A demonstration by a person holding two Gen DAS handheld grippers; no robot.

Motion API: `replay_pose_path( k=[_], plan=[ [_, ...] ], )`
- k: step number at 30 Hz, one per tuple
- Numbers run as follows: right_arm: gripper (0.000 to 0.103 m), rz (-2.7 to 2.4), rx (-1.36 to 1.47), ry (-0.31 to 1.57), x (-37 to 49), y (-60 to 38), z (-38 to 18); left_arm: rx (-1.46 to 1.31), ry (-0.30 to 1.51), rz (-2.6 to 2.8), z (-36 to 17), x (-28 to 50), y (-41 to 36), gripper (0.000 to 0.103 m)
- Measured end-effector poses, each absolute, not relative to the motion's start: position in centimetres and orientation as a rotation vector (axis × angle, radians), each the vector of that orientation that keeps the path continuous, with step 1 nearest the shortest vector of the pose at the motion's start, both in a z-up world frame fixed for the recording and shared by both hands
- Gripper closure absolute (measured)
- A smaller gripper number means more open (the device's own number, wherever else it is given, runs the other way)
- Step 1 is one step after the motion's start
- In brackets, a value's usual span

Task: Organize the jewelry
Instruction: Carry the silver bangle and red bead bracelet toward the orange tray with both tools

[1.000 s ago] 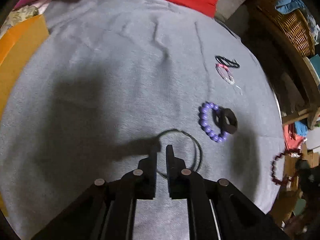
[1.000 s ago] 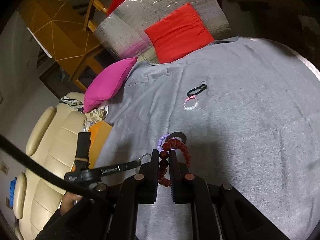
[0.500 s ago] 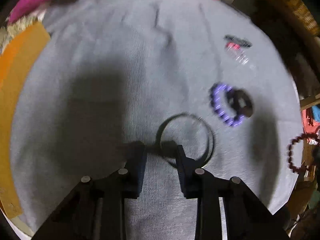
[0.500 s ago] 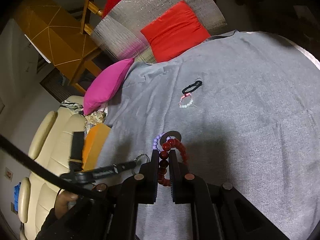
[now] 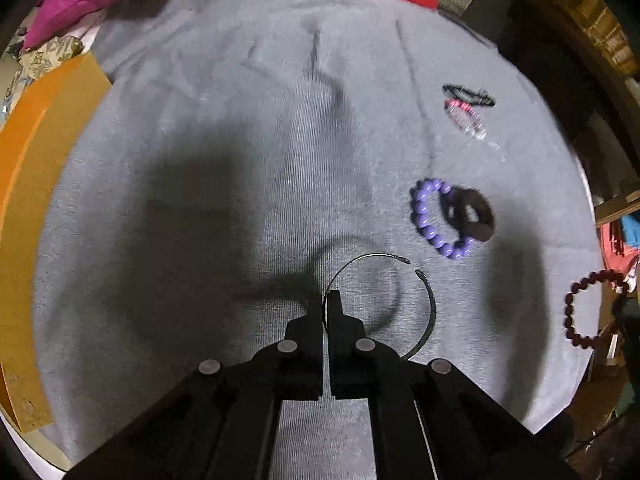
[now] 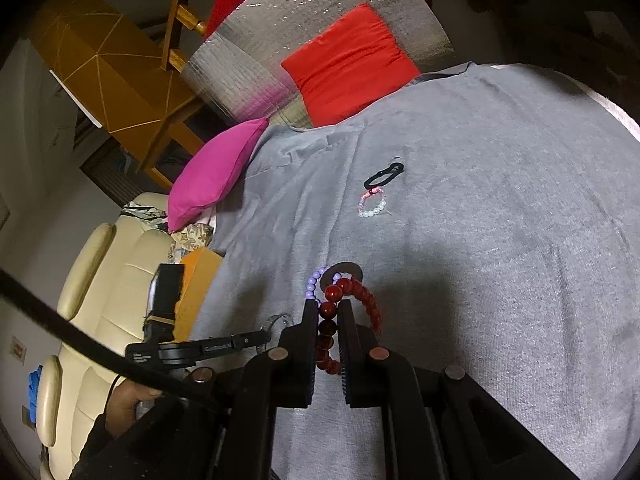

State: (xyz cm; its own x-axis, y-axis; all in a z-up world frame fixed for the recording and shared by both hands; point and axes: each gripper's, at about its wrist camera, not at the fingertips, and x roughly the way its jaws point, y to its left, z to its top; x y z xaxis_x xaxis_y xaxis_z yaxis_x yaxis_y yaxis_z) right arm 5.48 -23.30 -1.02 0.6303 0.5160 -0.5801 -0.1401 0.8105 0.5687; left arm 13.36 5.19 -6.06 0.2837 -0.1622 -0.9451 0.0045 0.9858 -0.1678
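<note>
My left gripper [image 5: 326, 300] is shut on a thin dark metal bangle [image 5: 430, 308] and holds it just above the grey cloth [image 5: 240, 140]. My right gripper [image 6: 327, 306] is shut on a dark red bead bracelet [image 6: 370, 302], which also shows at the right edge of the left wrist view [image 5: 576, 308]. A purple bead bracelet [image 5: 424, 220] lies on the cloth with a black ring [image 5: 474, 216] against it. Farther back lie a clear and pink bead bracelet [image 5: 466, 120] and a black hair tie [image 5: 468, 96].
An orange box [image 5: 28, 184] stands at the cloth's left edge. A magenta cushion [image 6: 216, 172] and a red cushion [image 6: 348, 68] lie at the far edge. A cream sofa [image 6: 92, 272] stands to the left. Wicker furniture [image 5: 600, 28] is on the right.
My left gripper opened around the bangle's edge, then shut on it and lifted it off the cloth. My right gripper kept its hold on the red bracelet.
</note>
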Motion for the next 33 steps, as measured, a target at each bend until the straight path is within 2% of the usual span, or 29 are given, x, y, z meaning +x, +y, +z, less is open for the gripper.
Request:
replay_pose_path(
  k=[12,33],
  plan=[
    [0.092,0.438,0.464,0.805,5.6,-20.1,0.5,-0.189,1.149,-0.099,-1.1,9.1,8.5,0.101],
    [0.092,0.576,0.347,0.800,6.0,-11.1,3.7,-0.266,1.048,0.034,1.6,3.8,15.9,0.101]
  ],
)
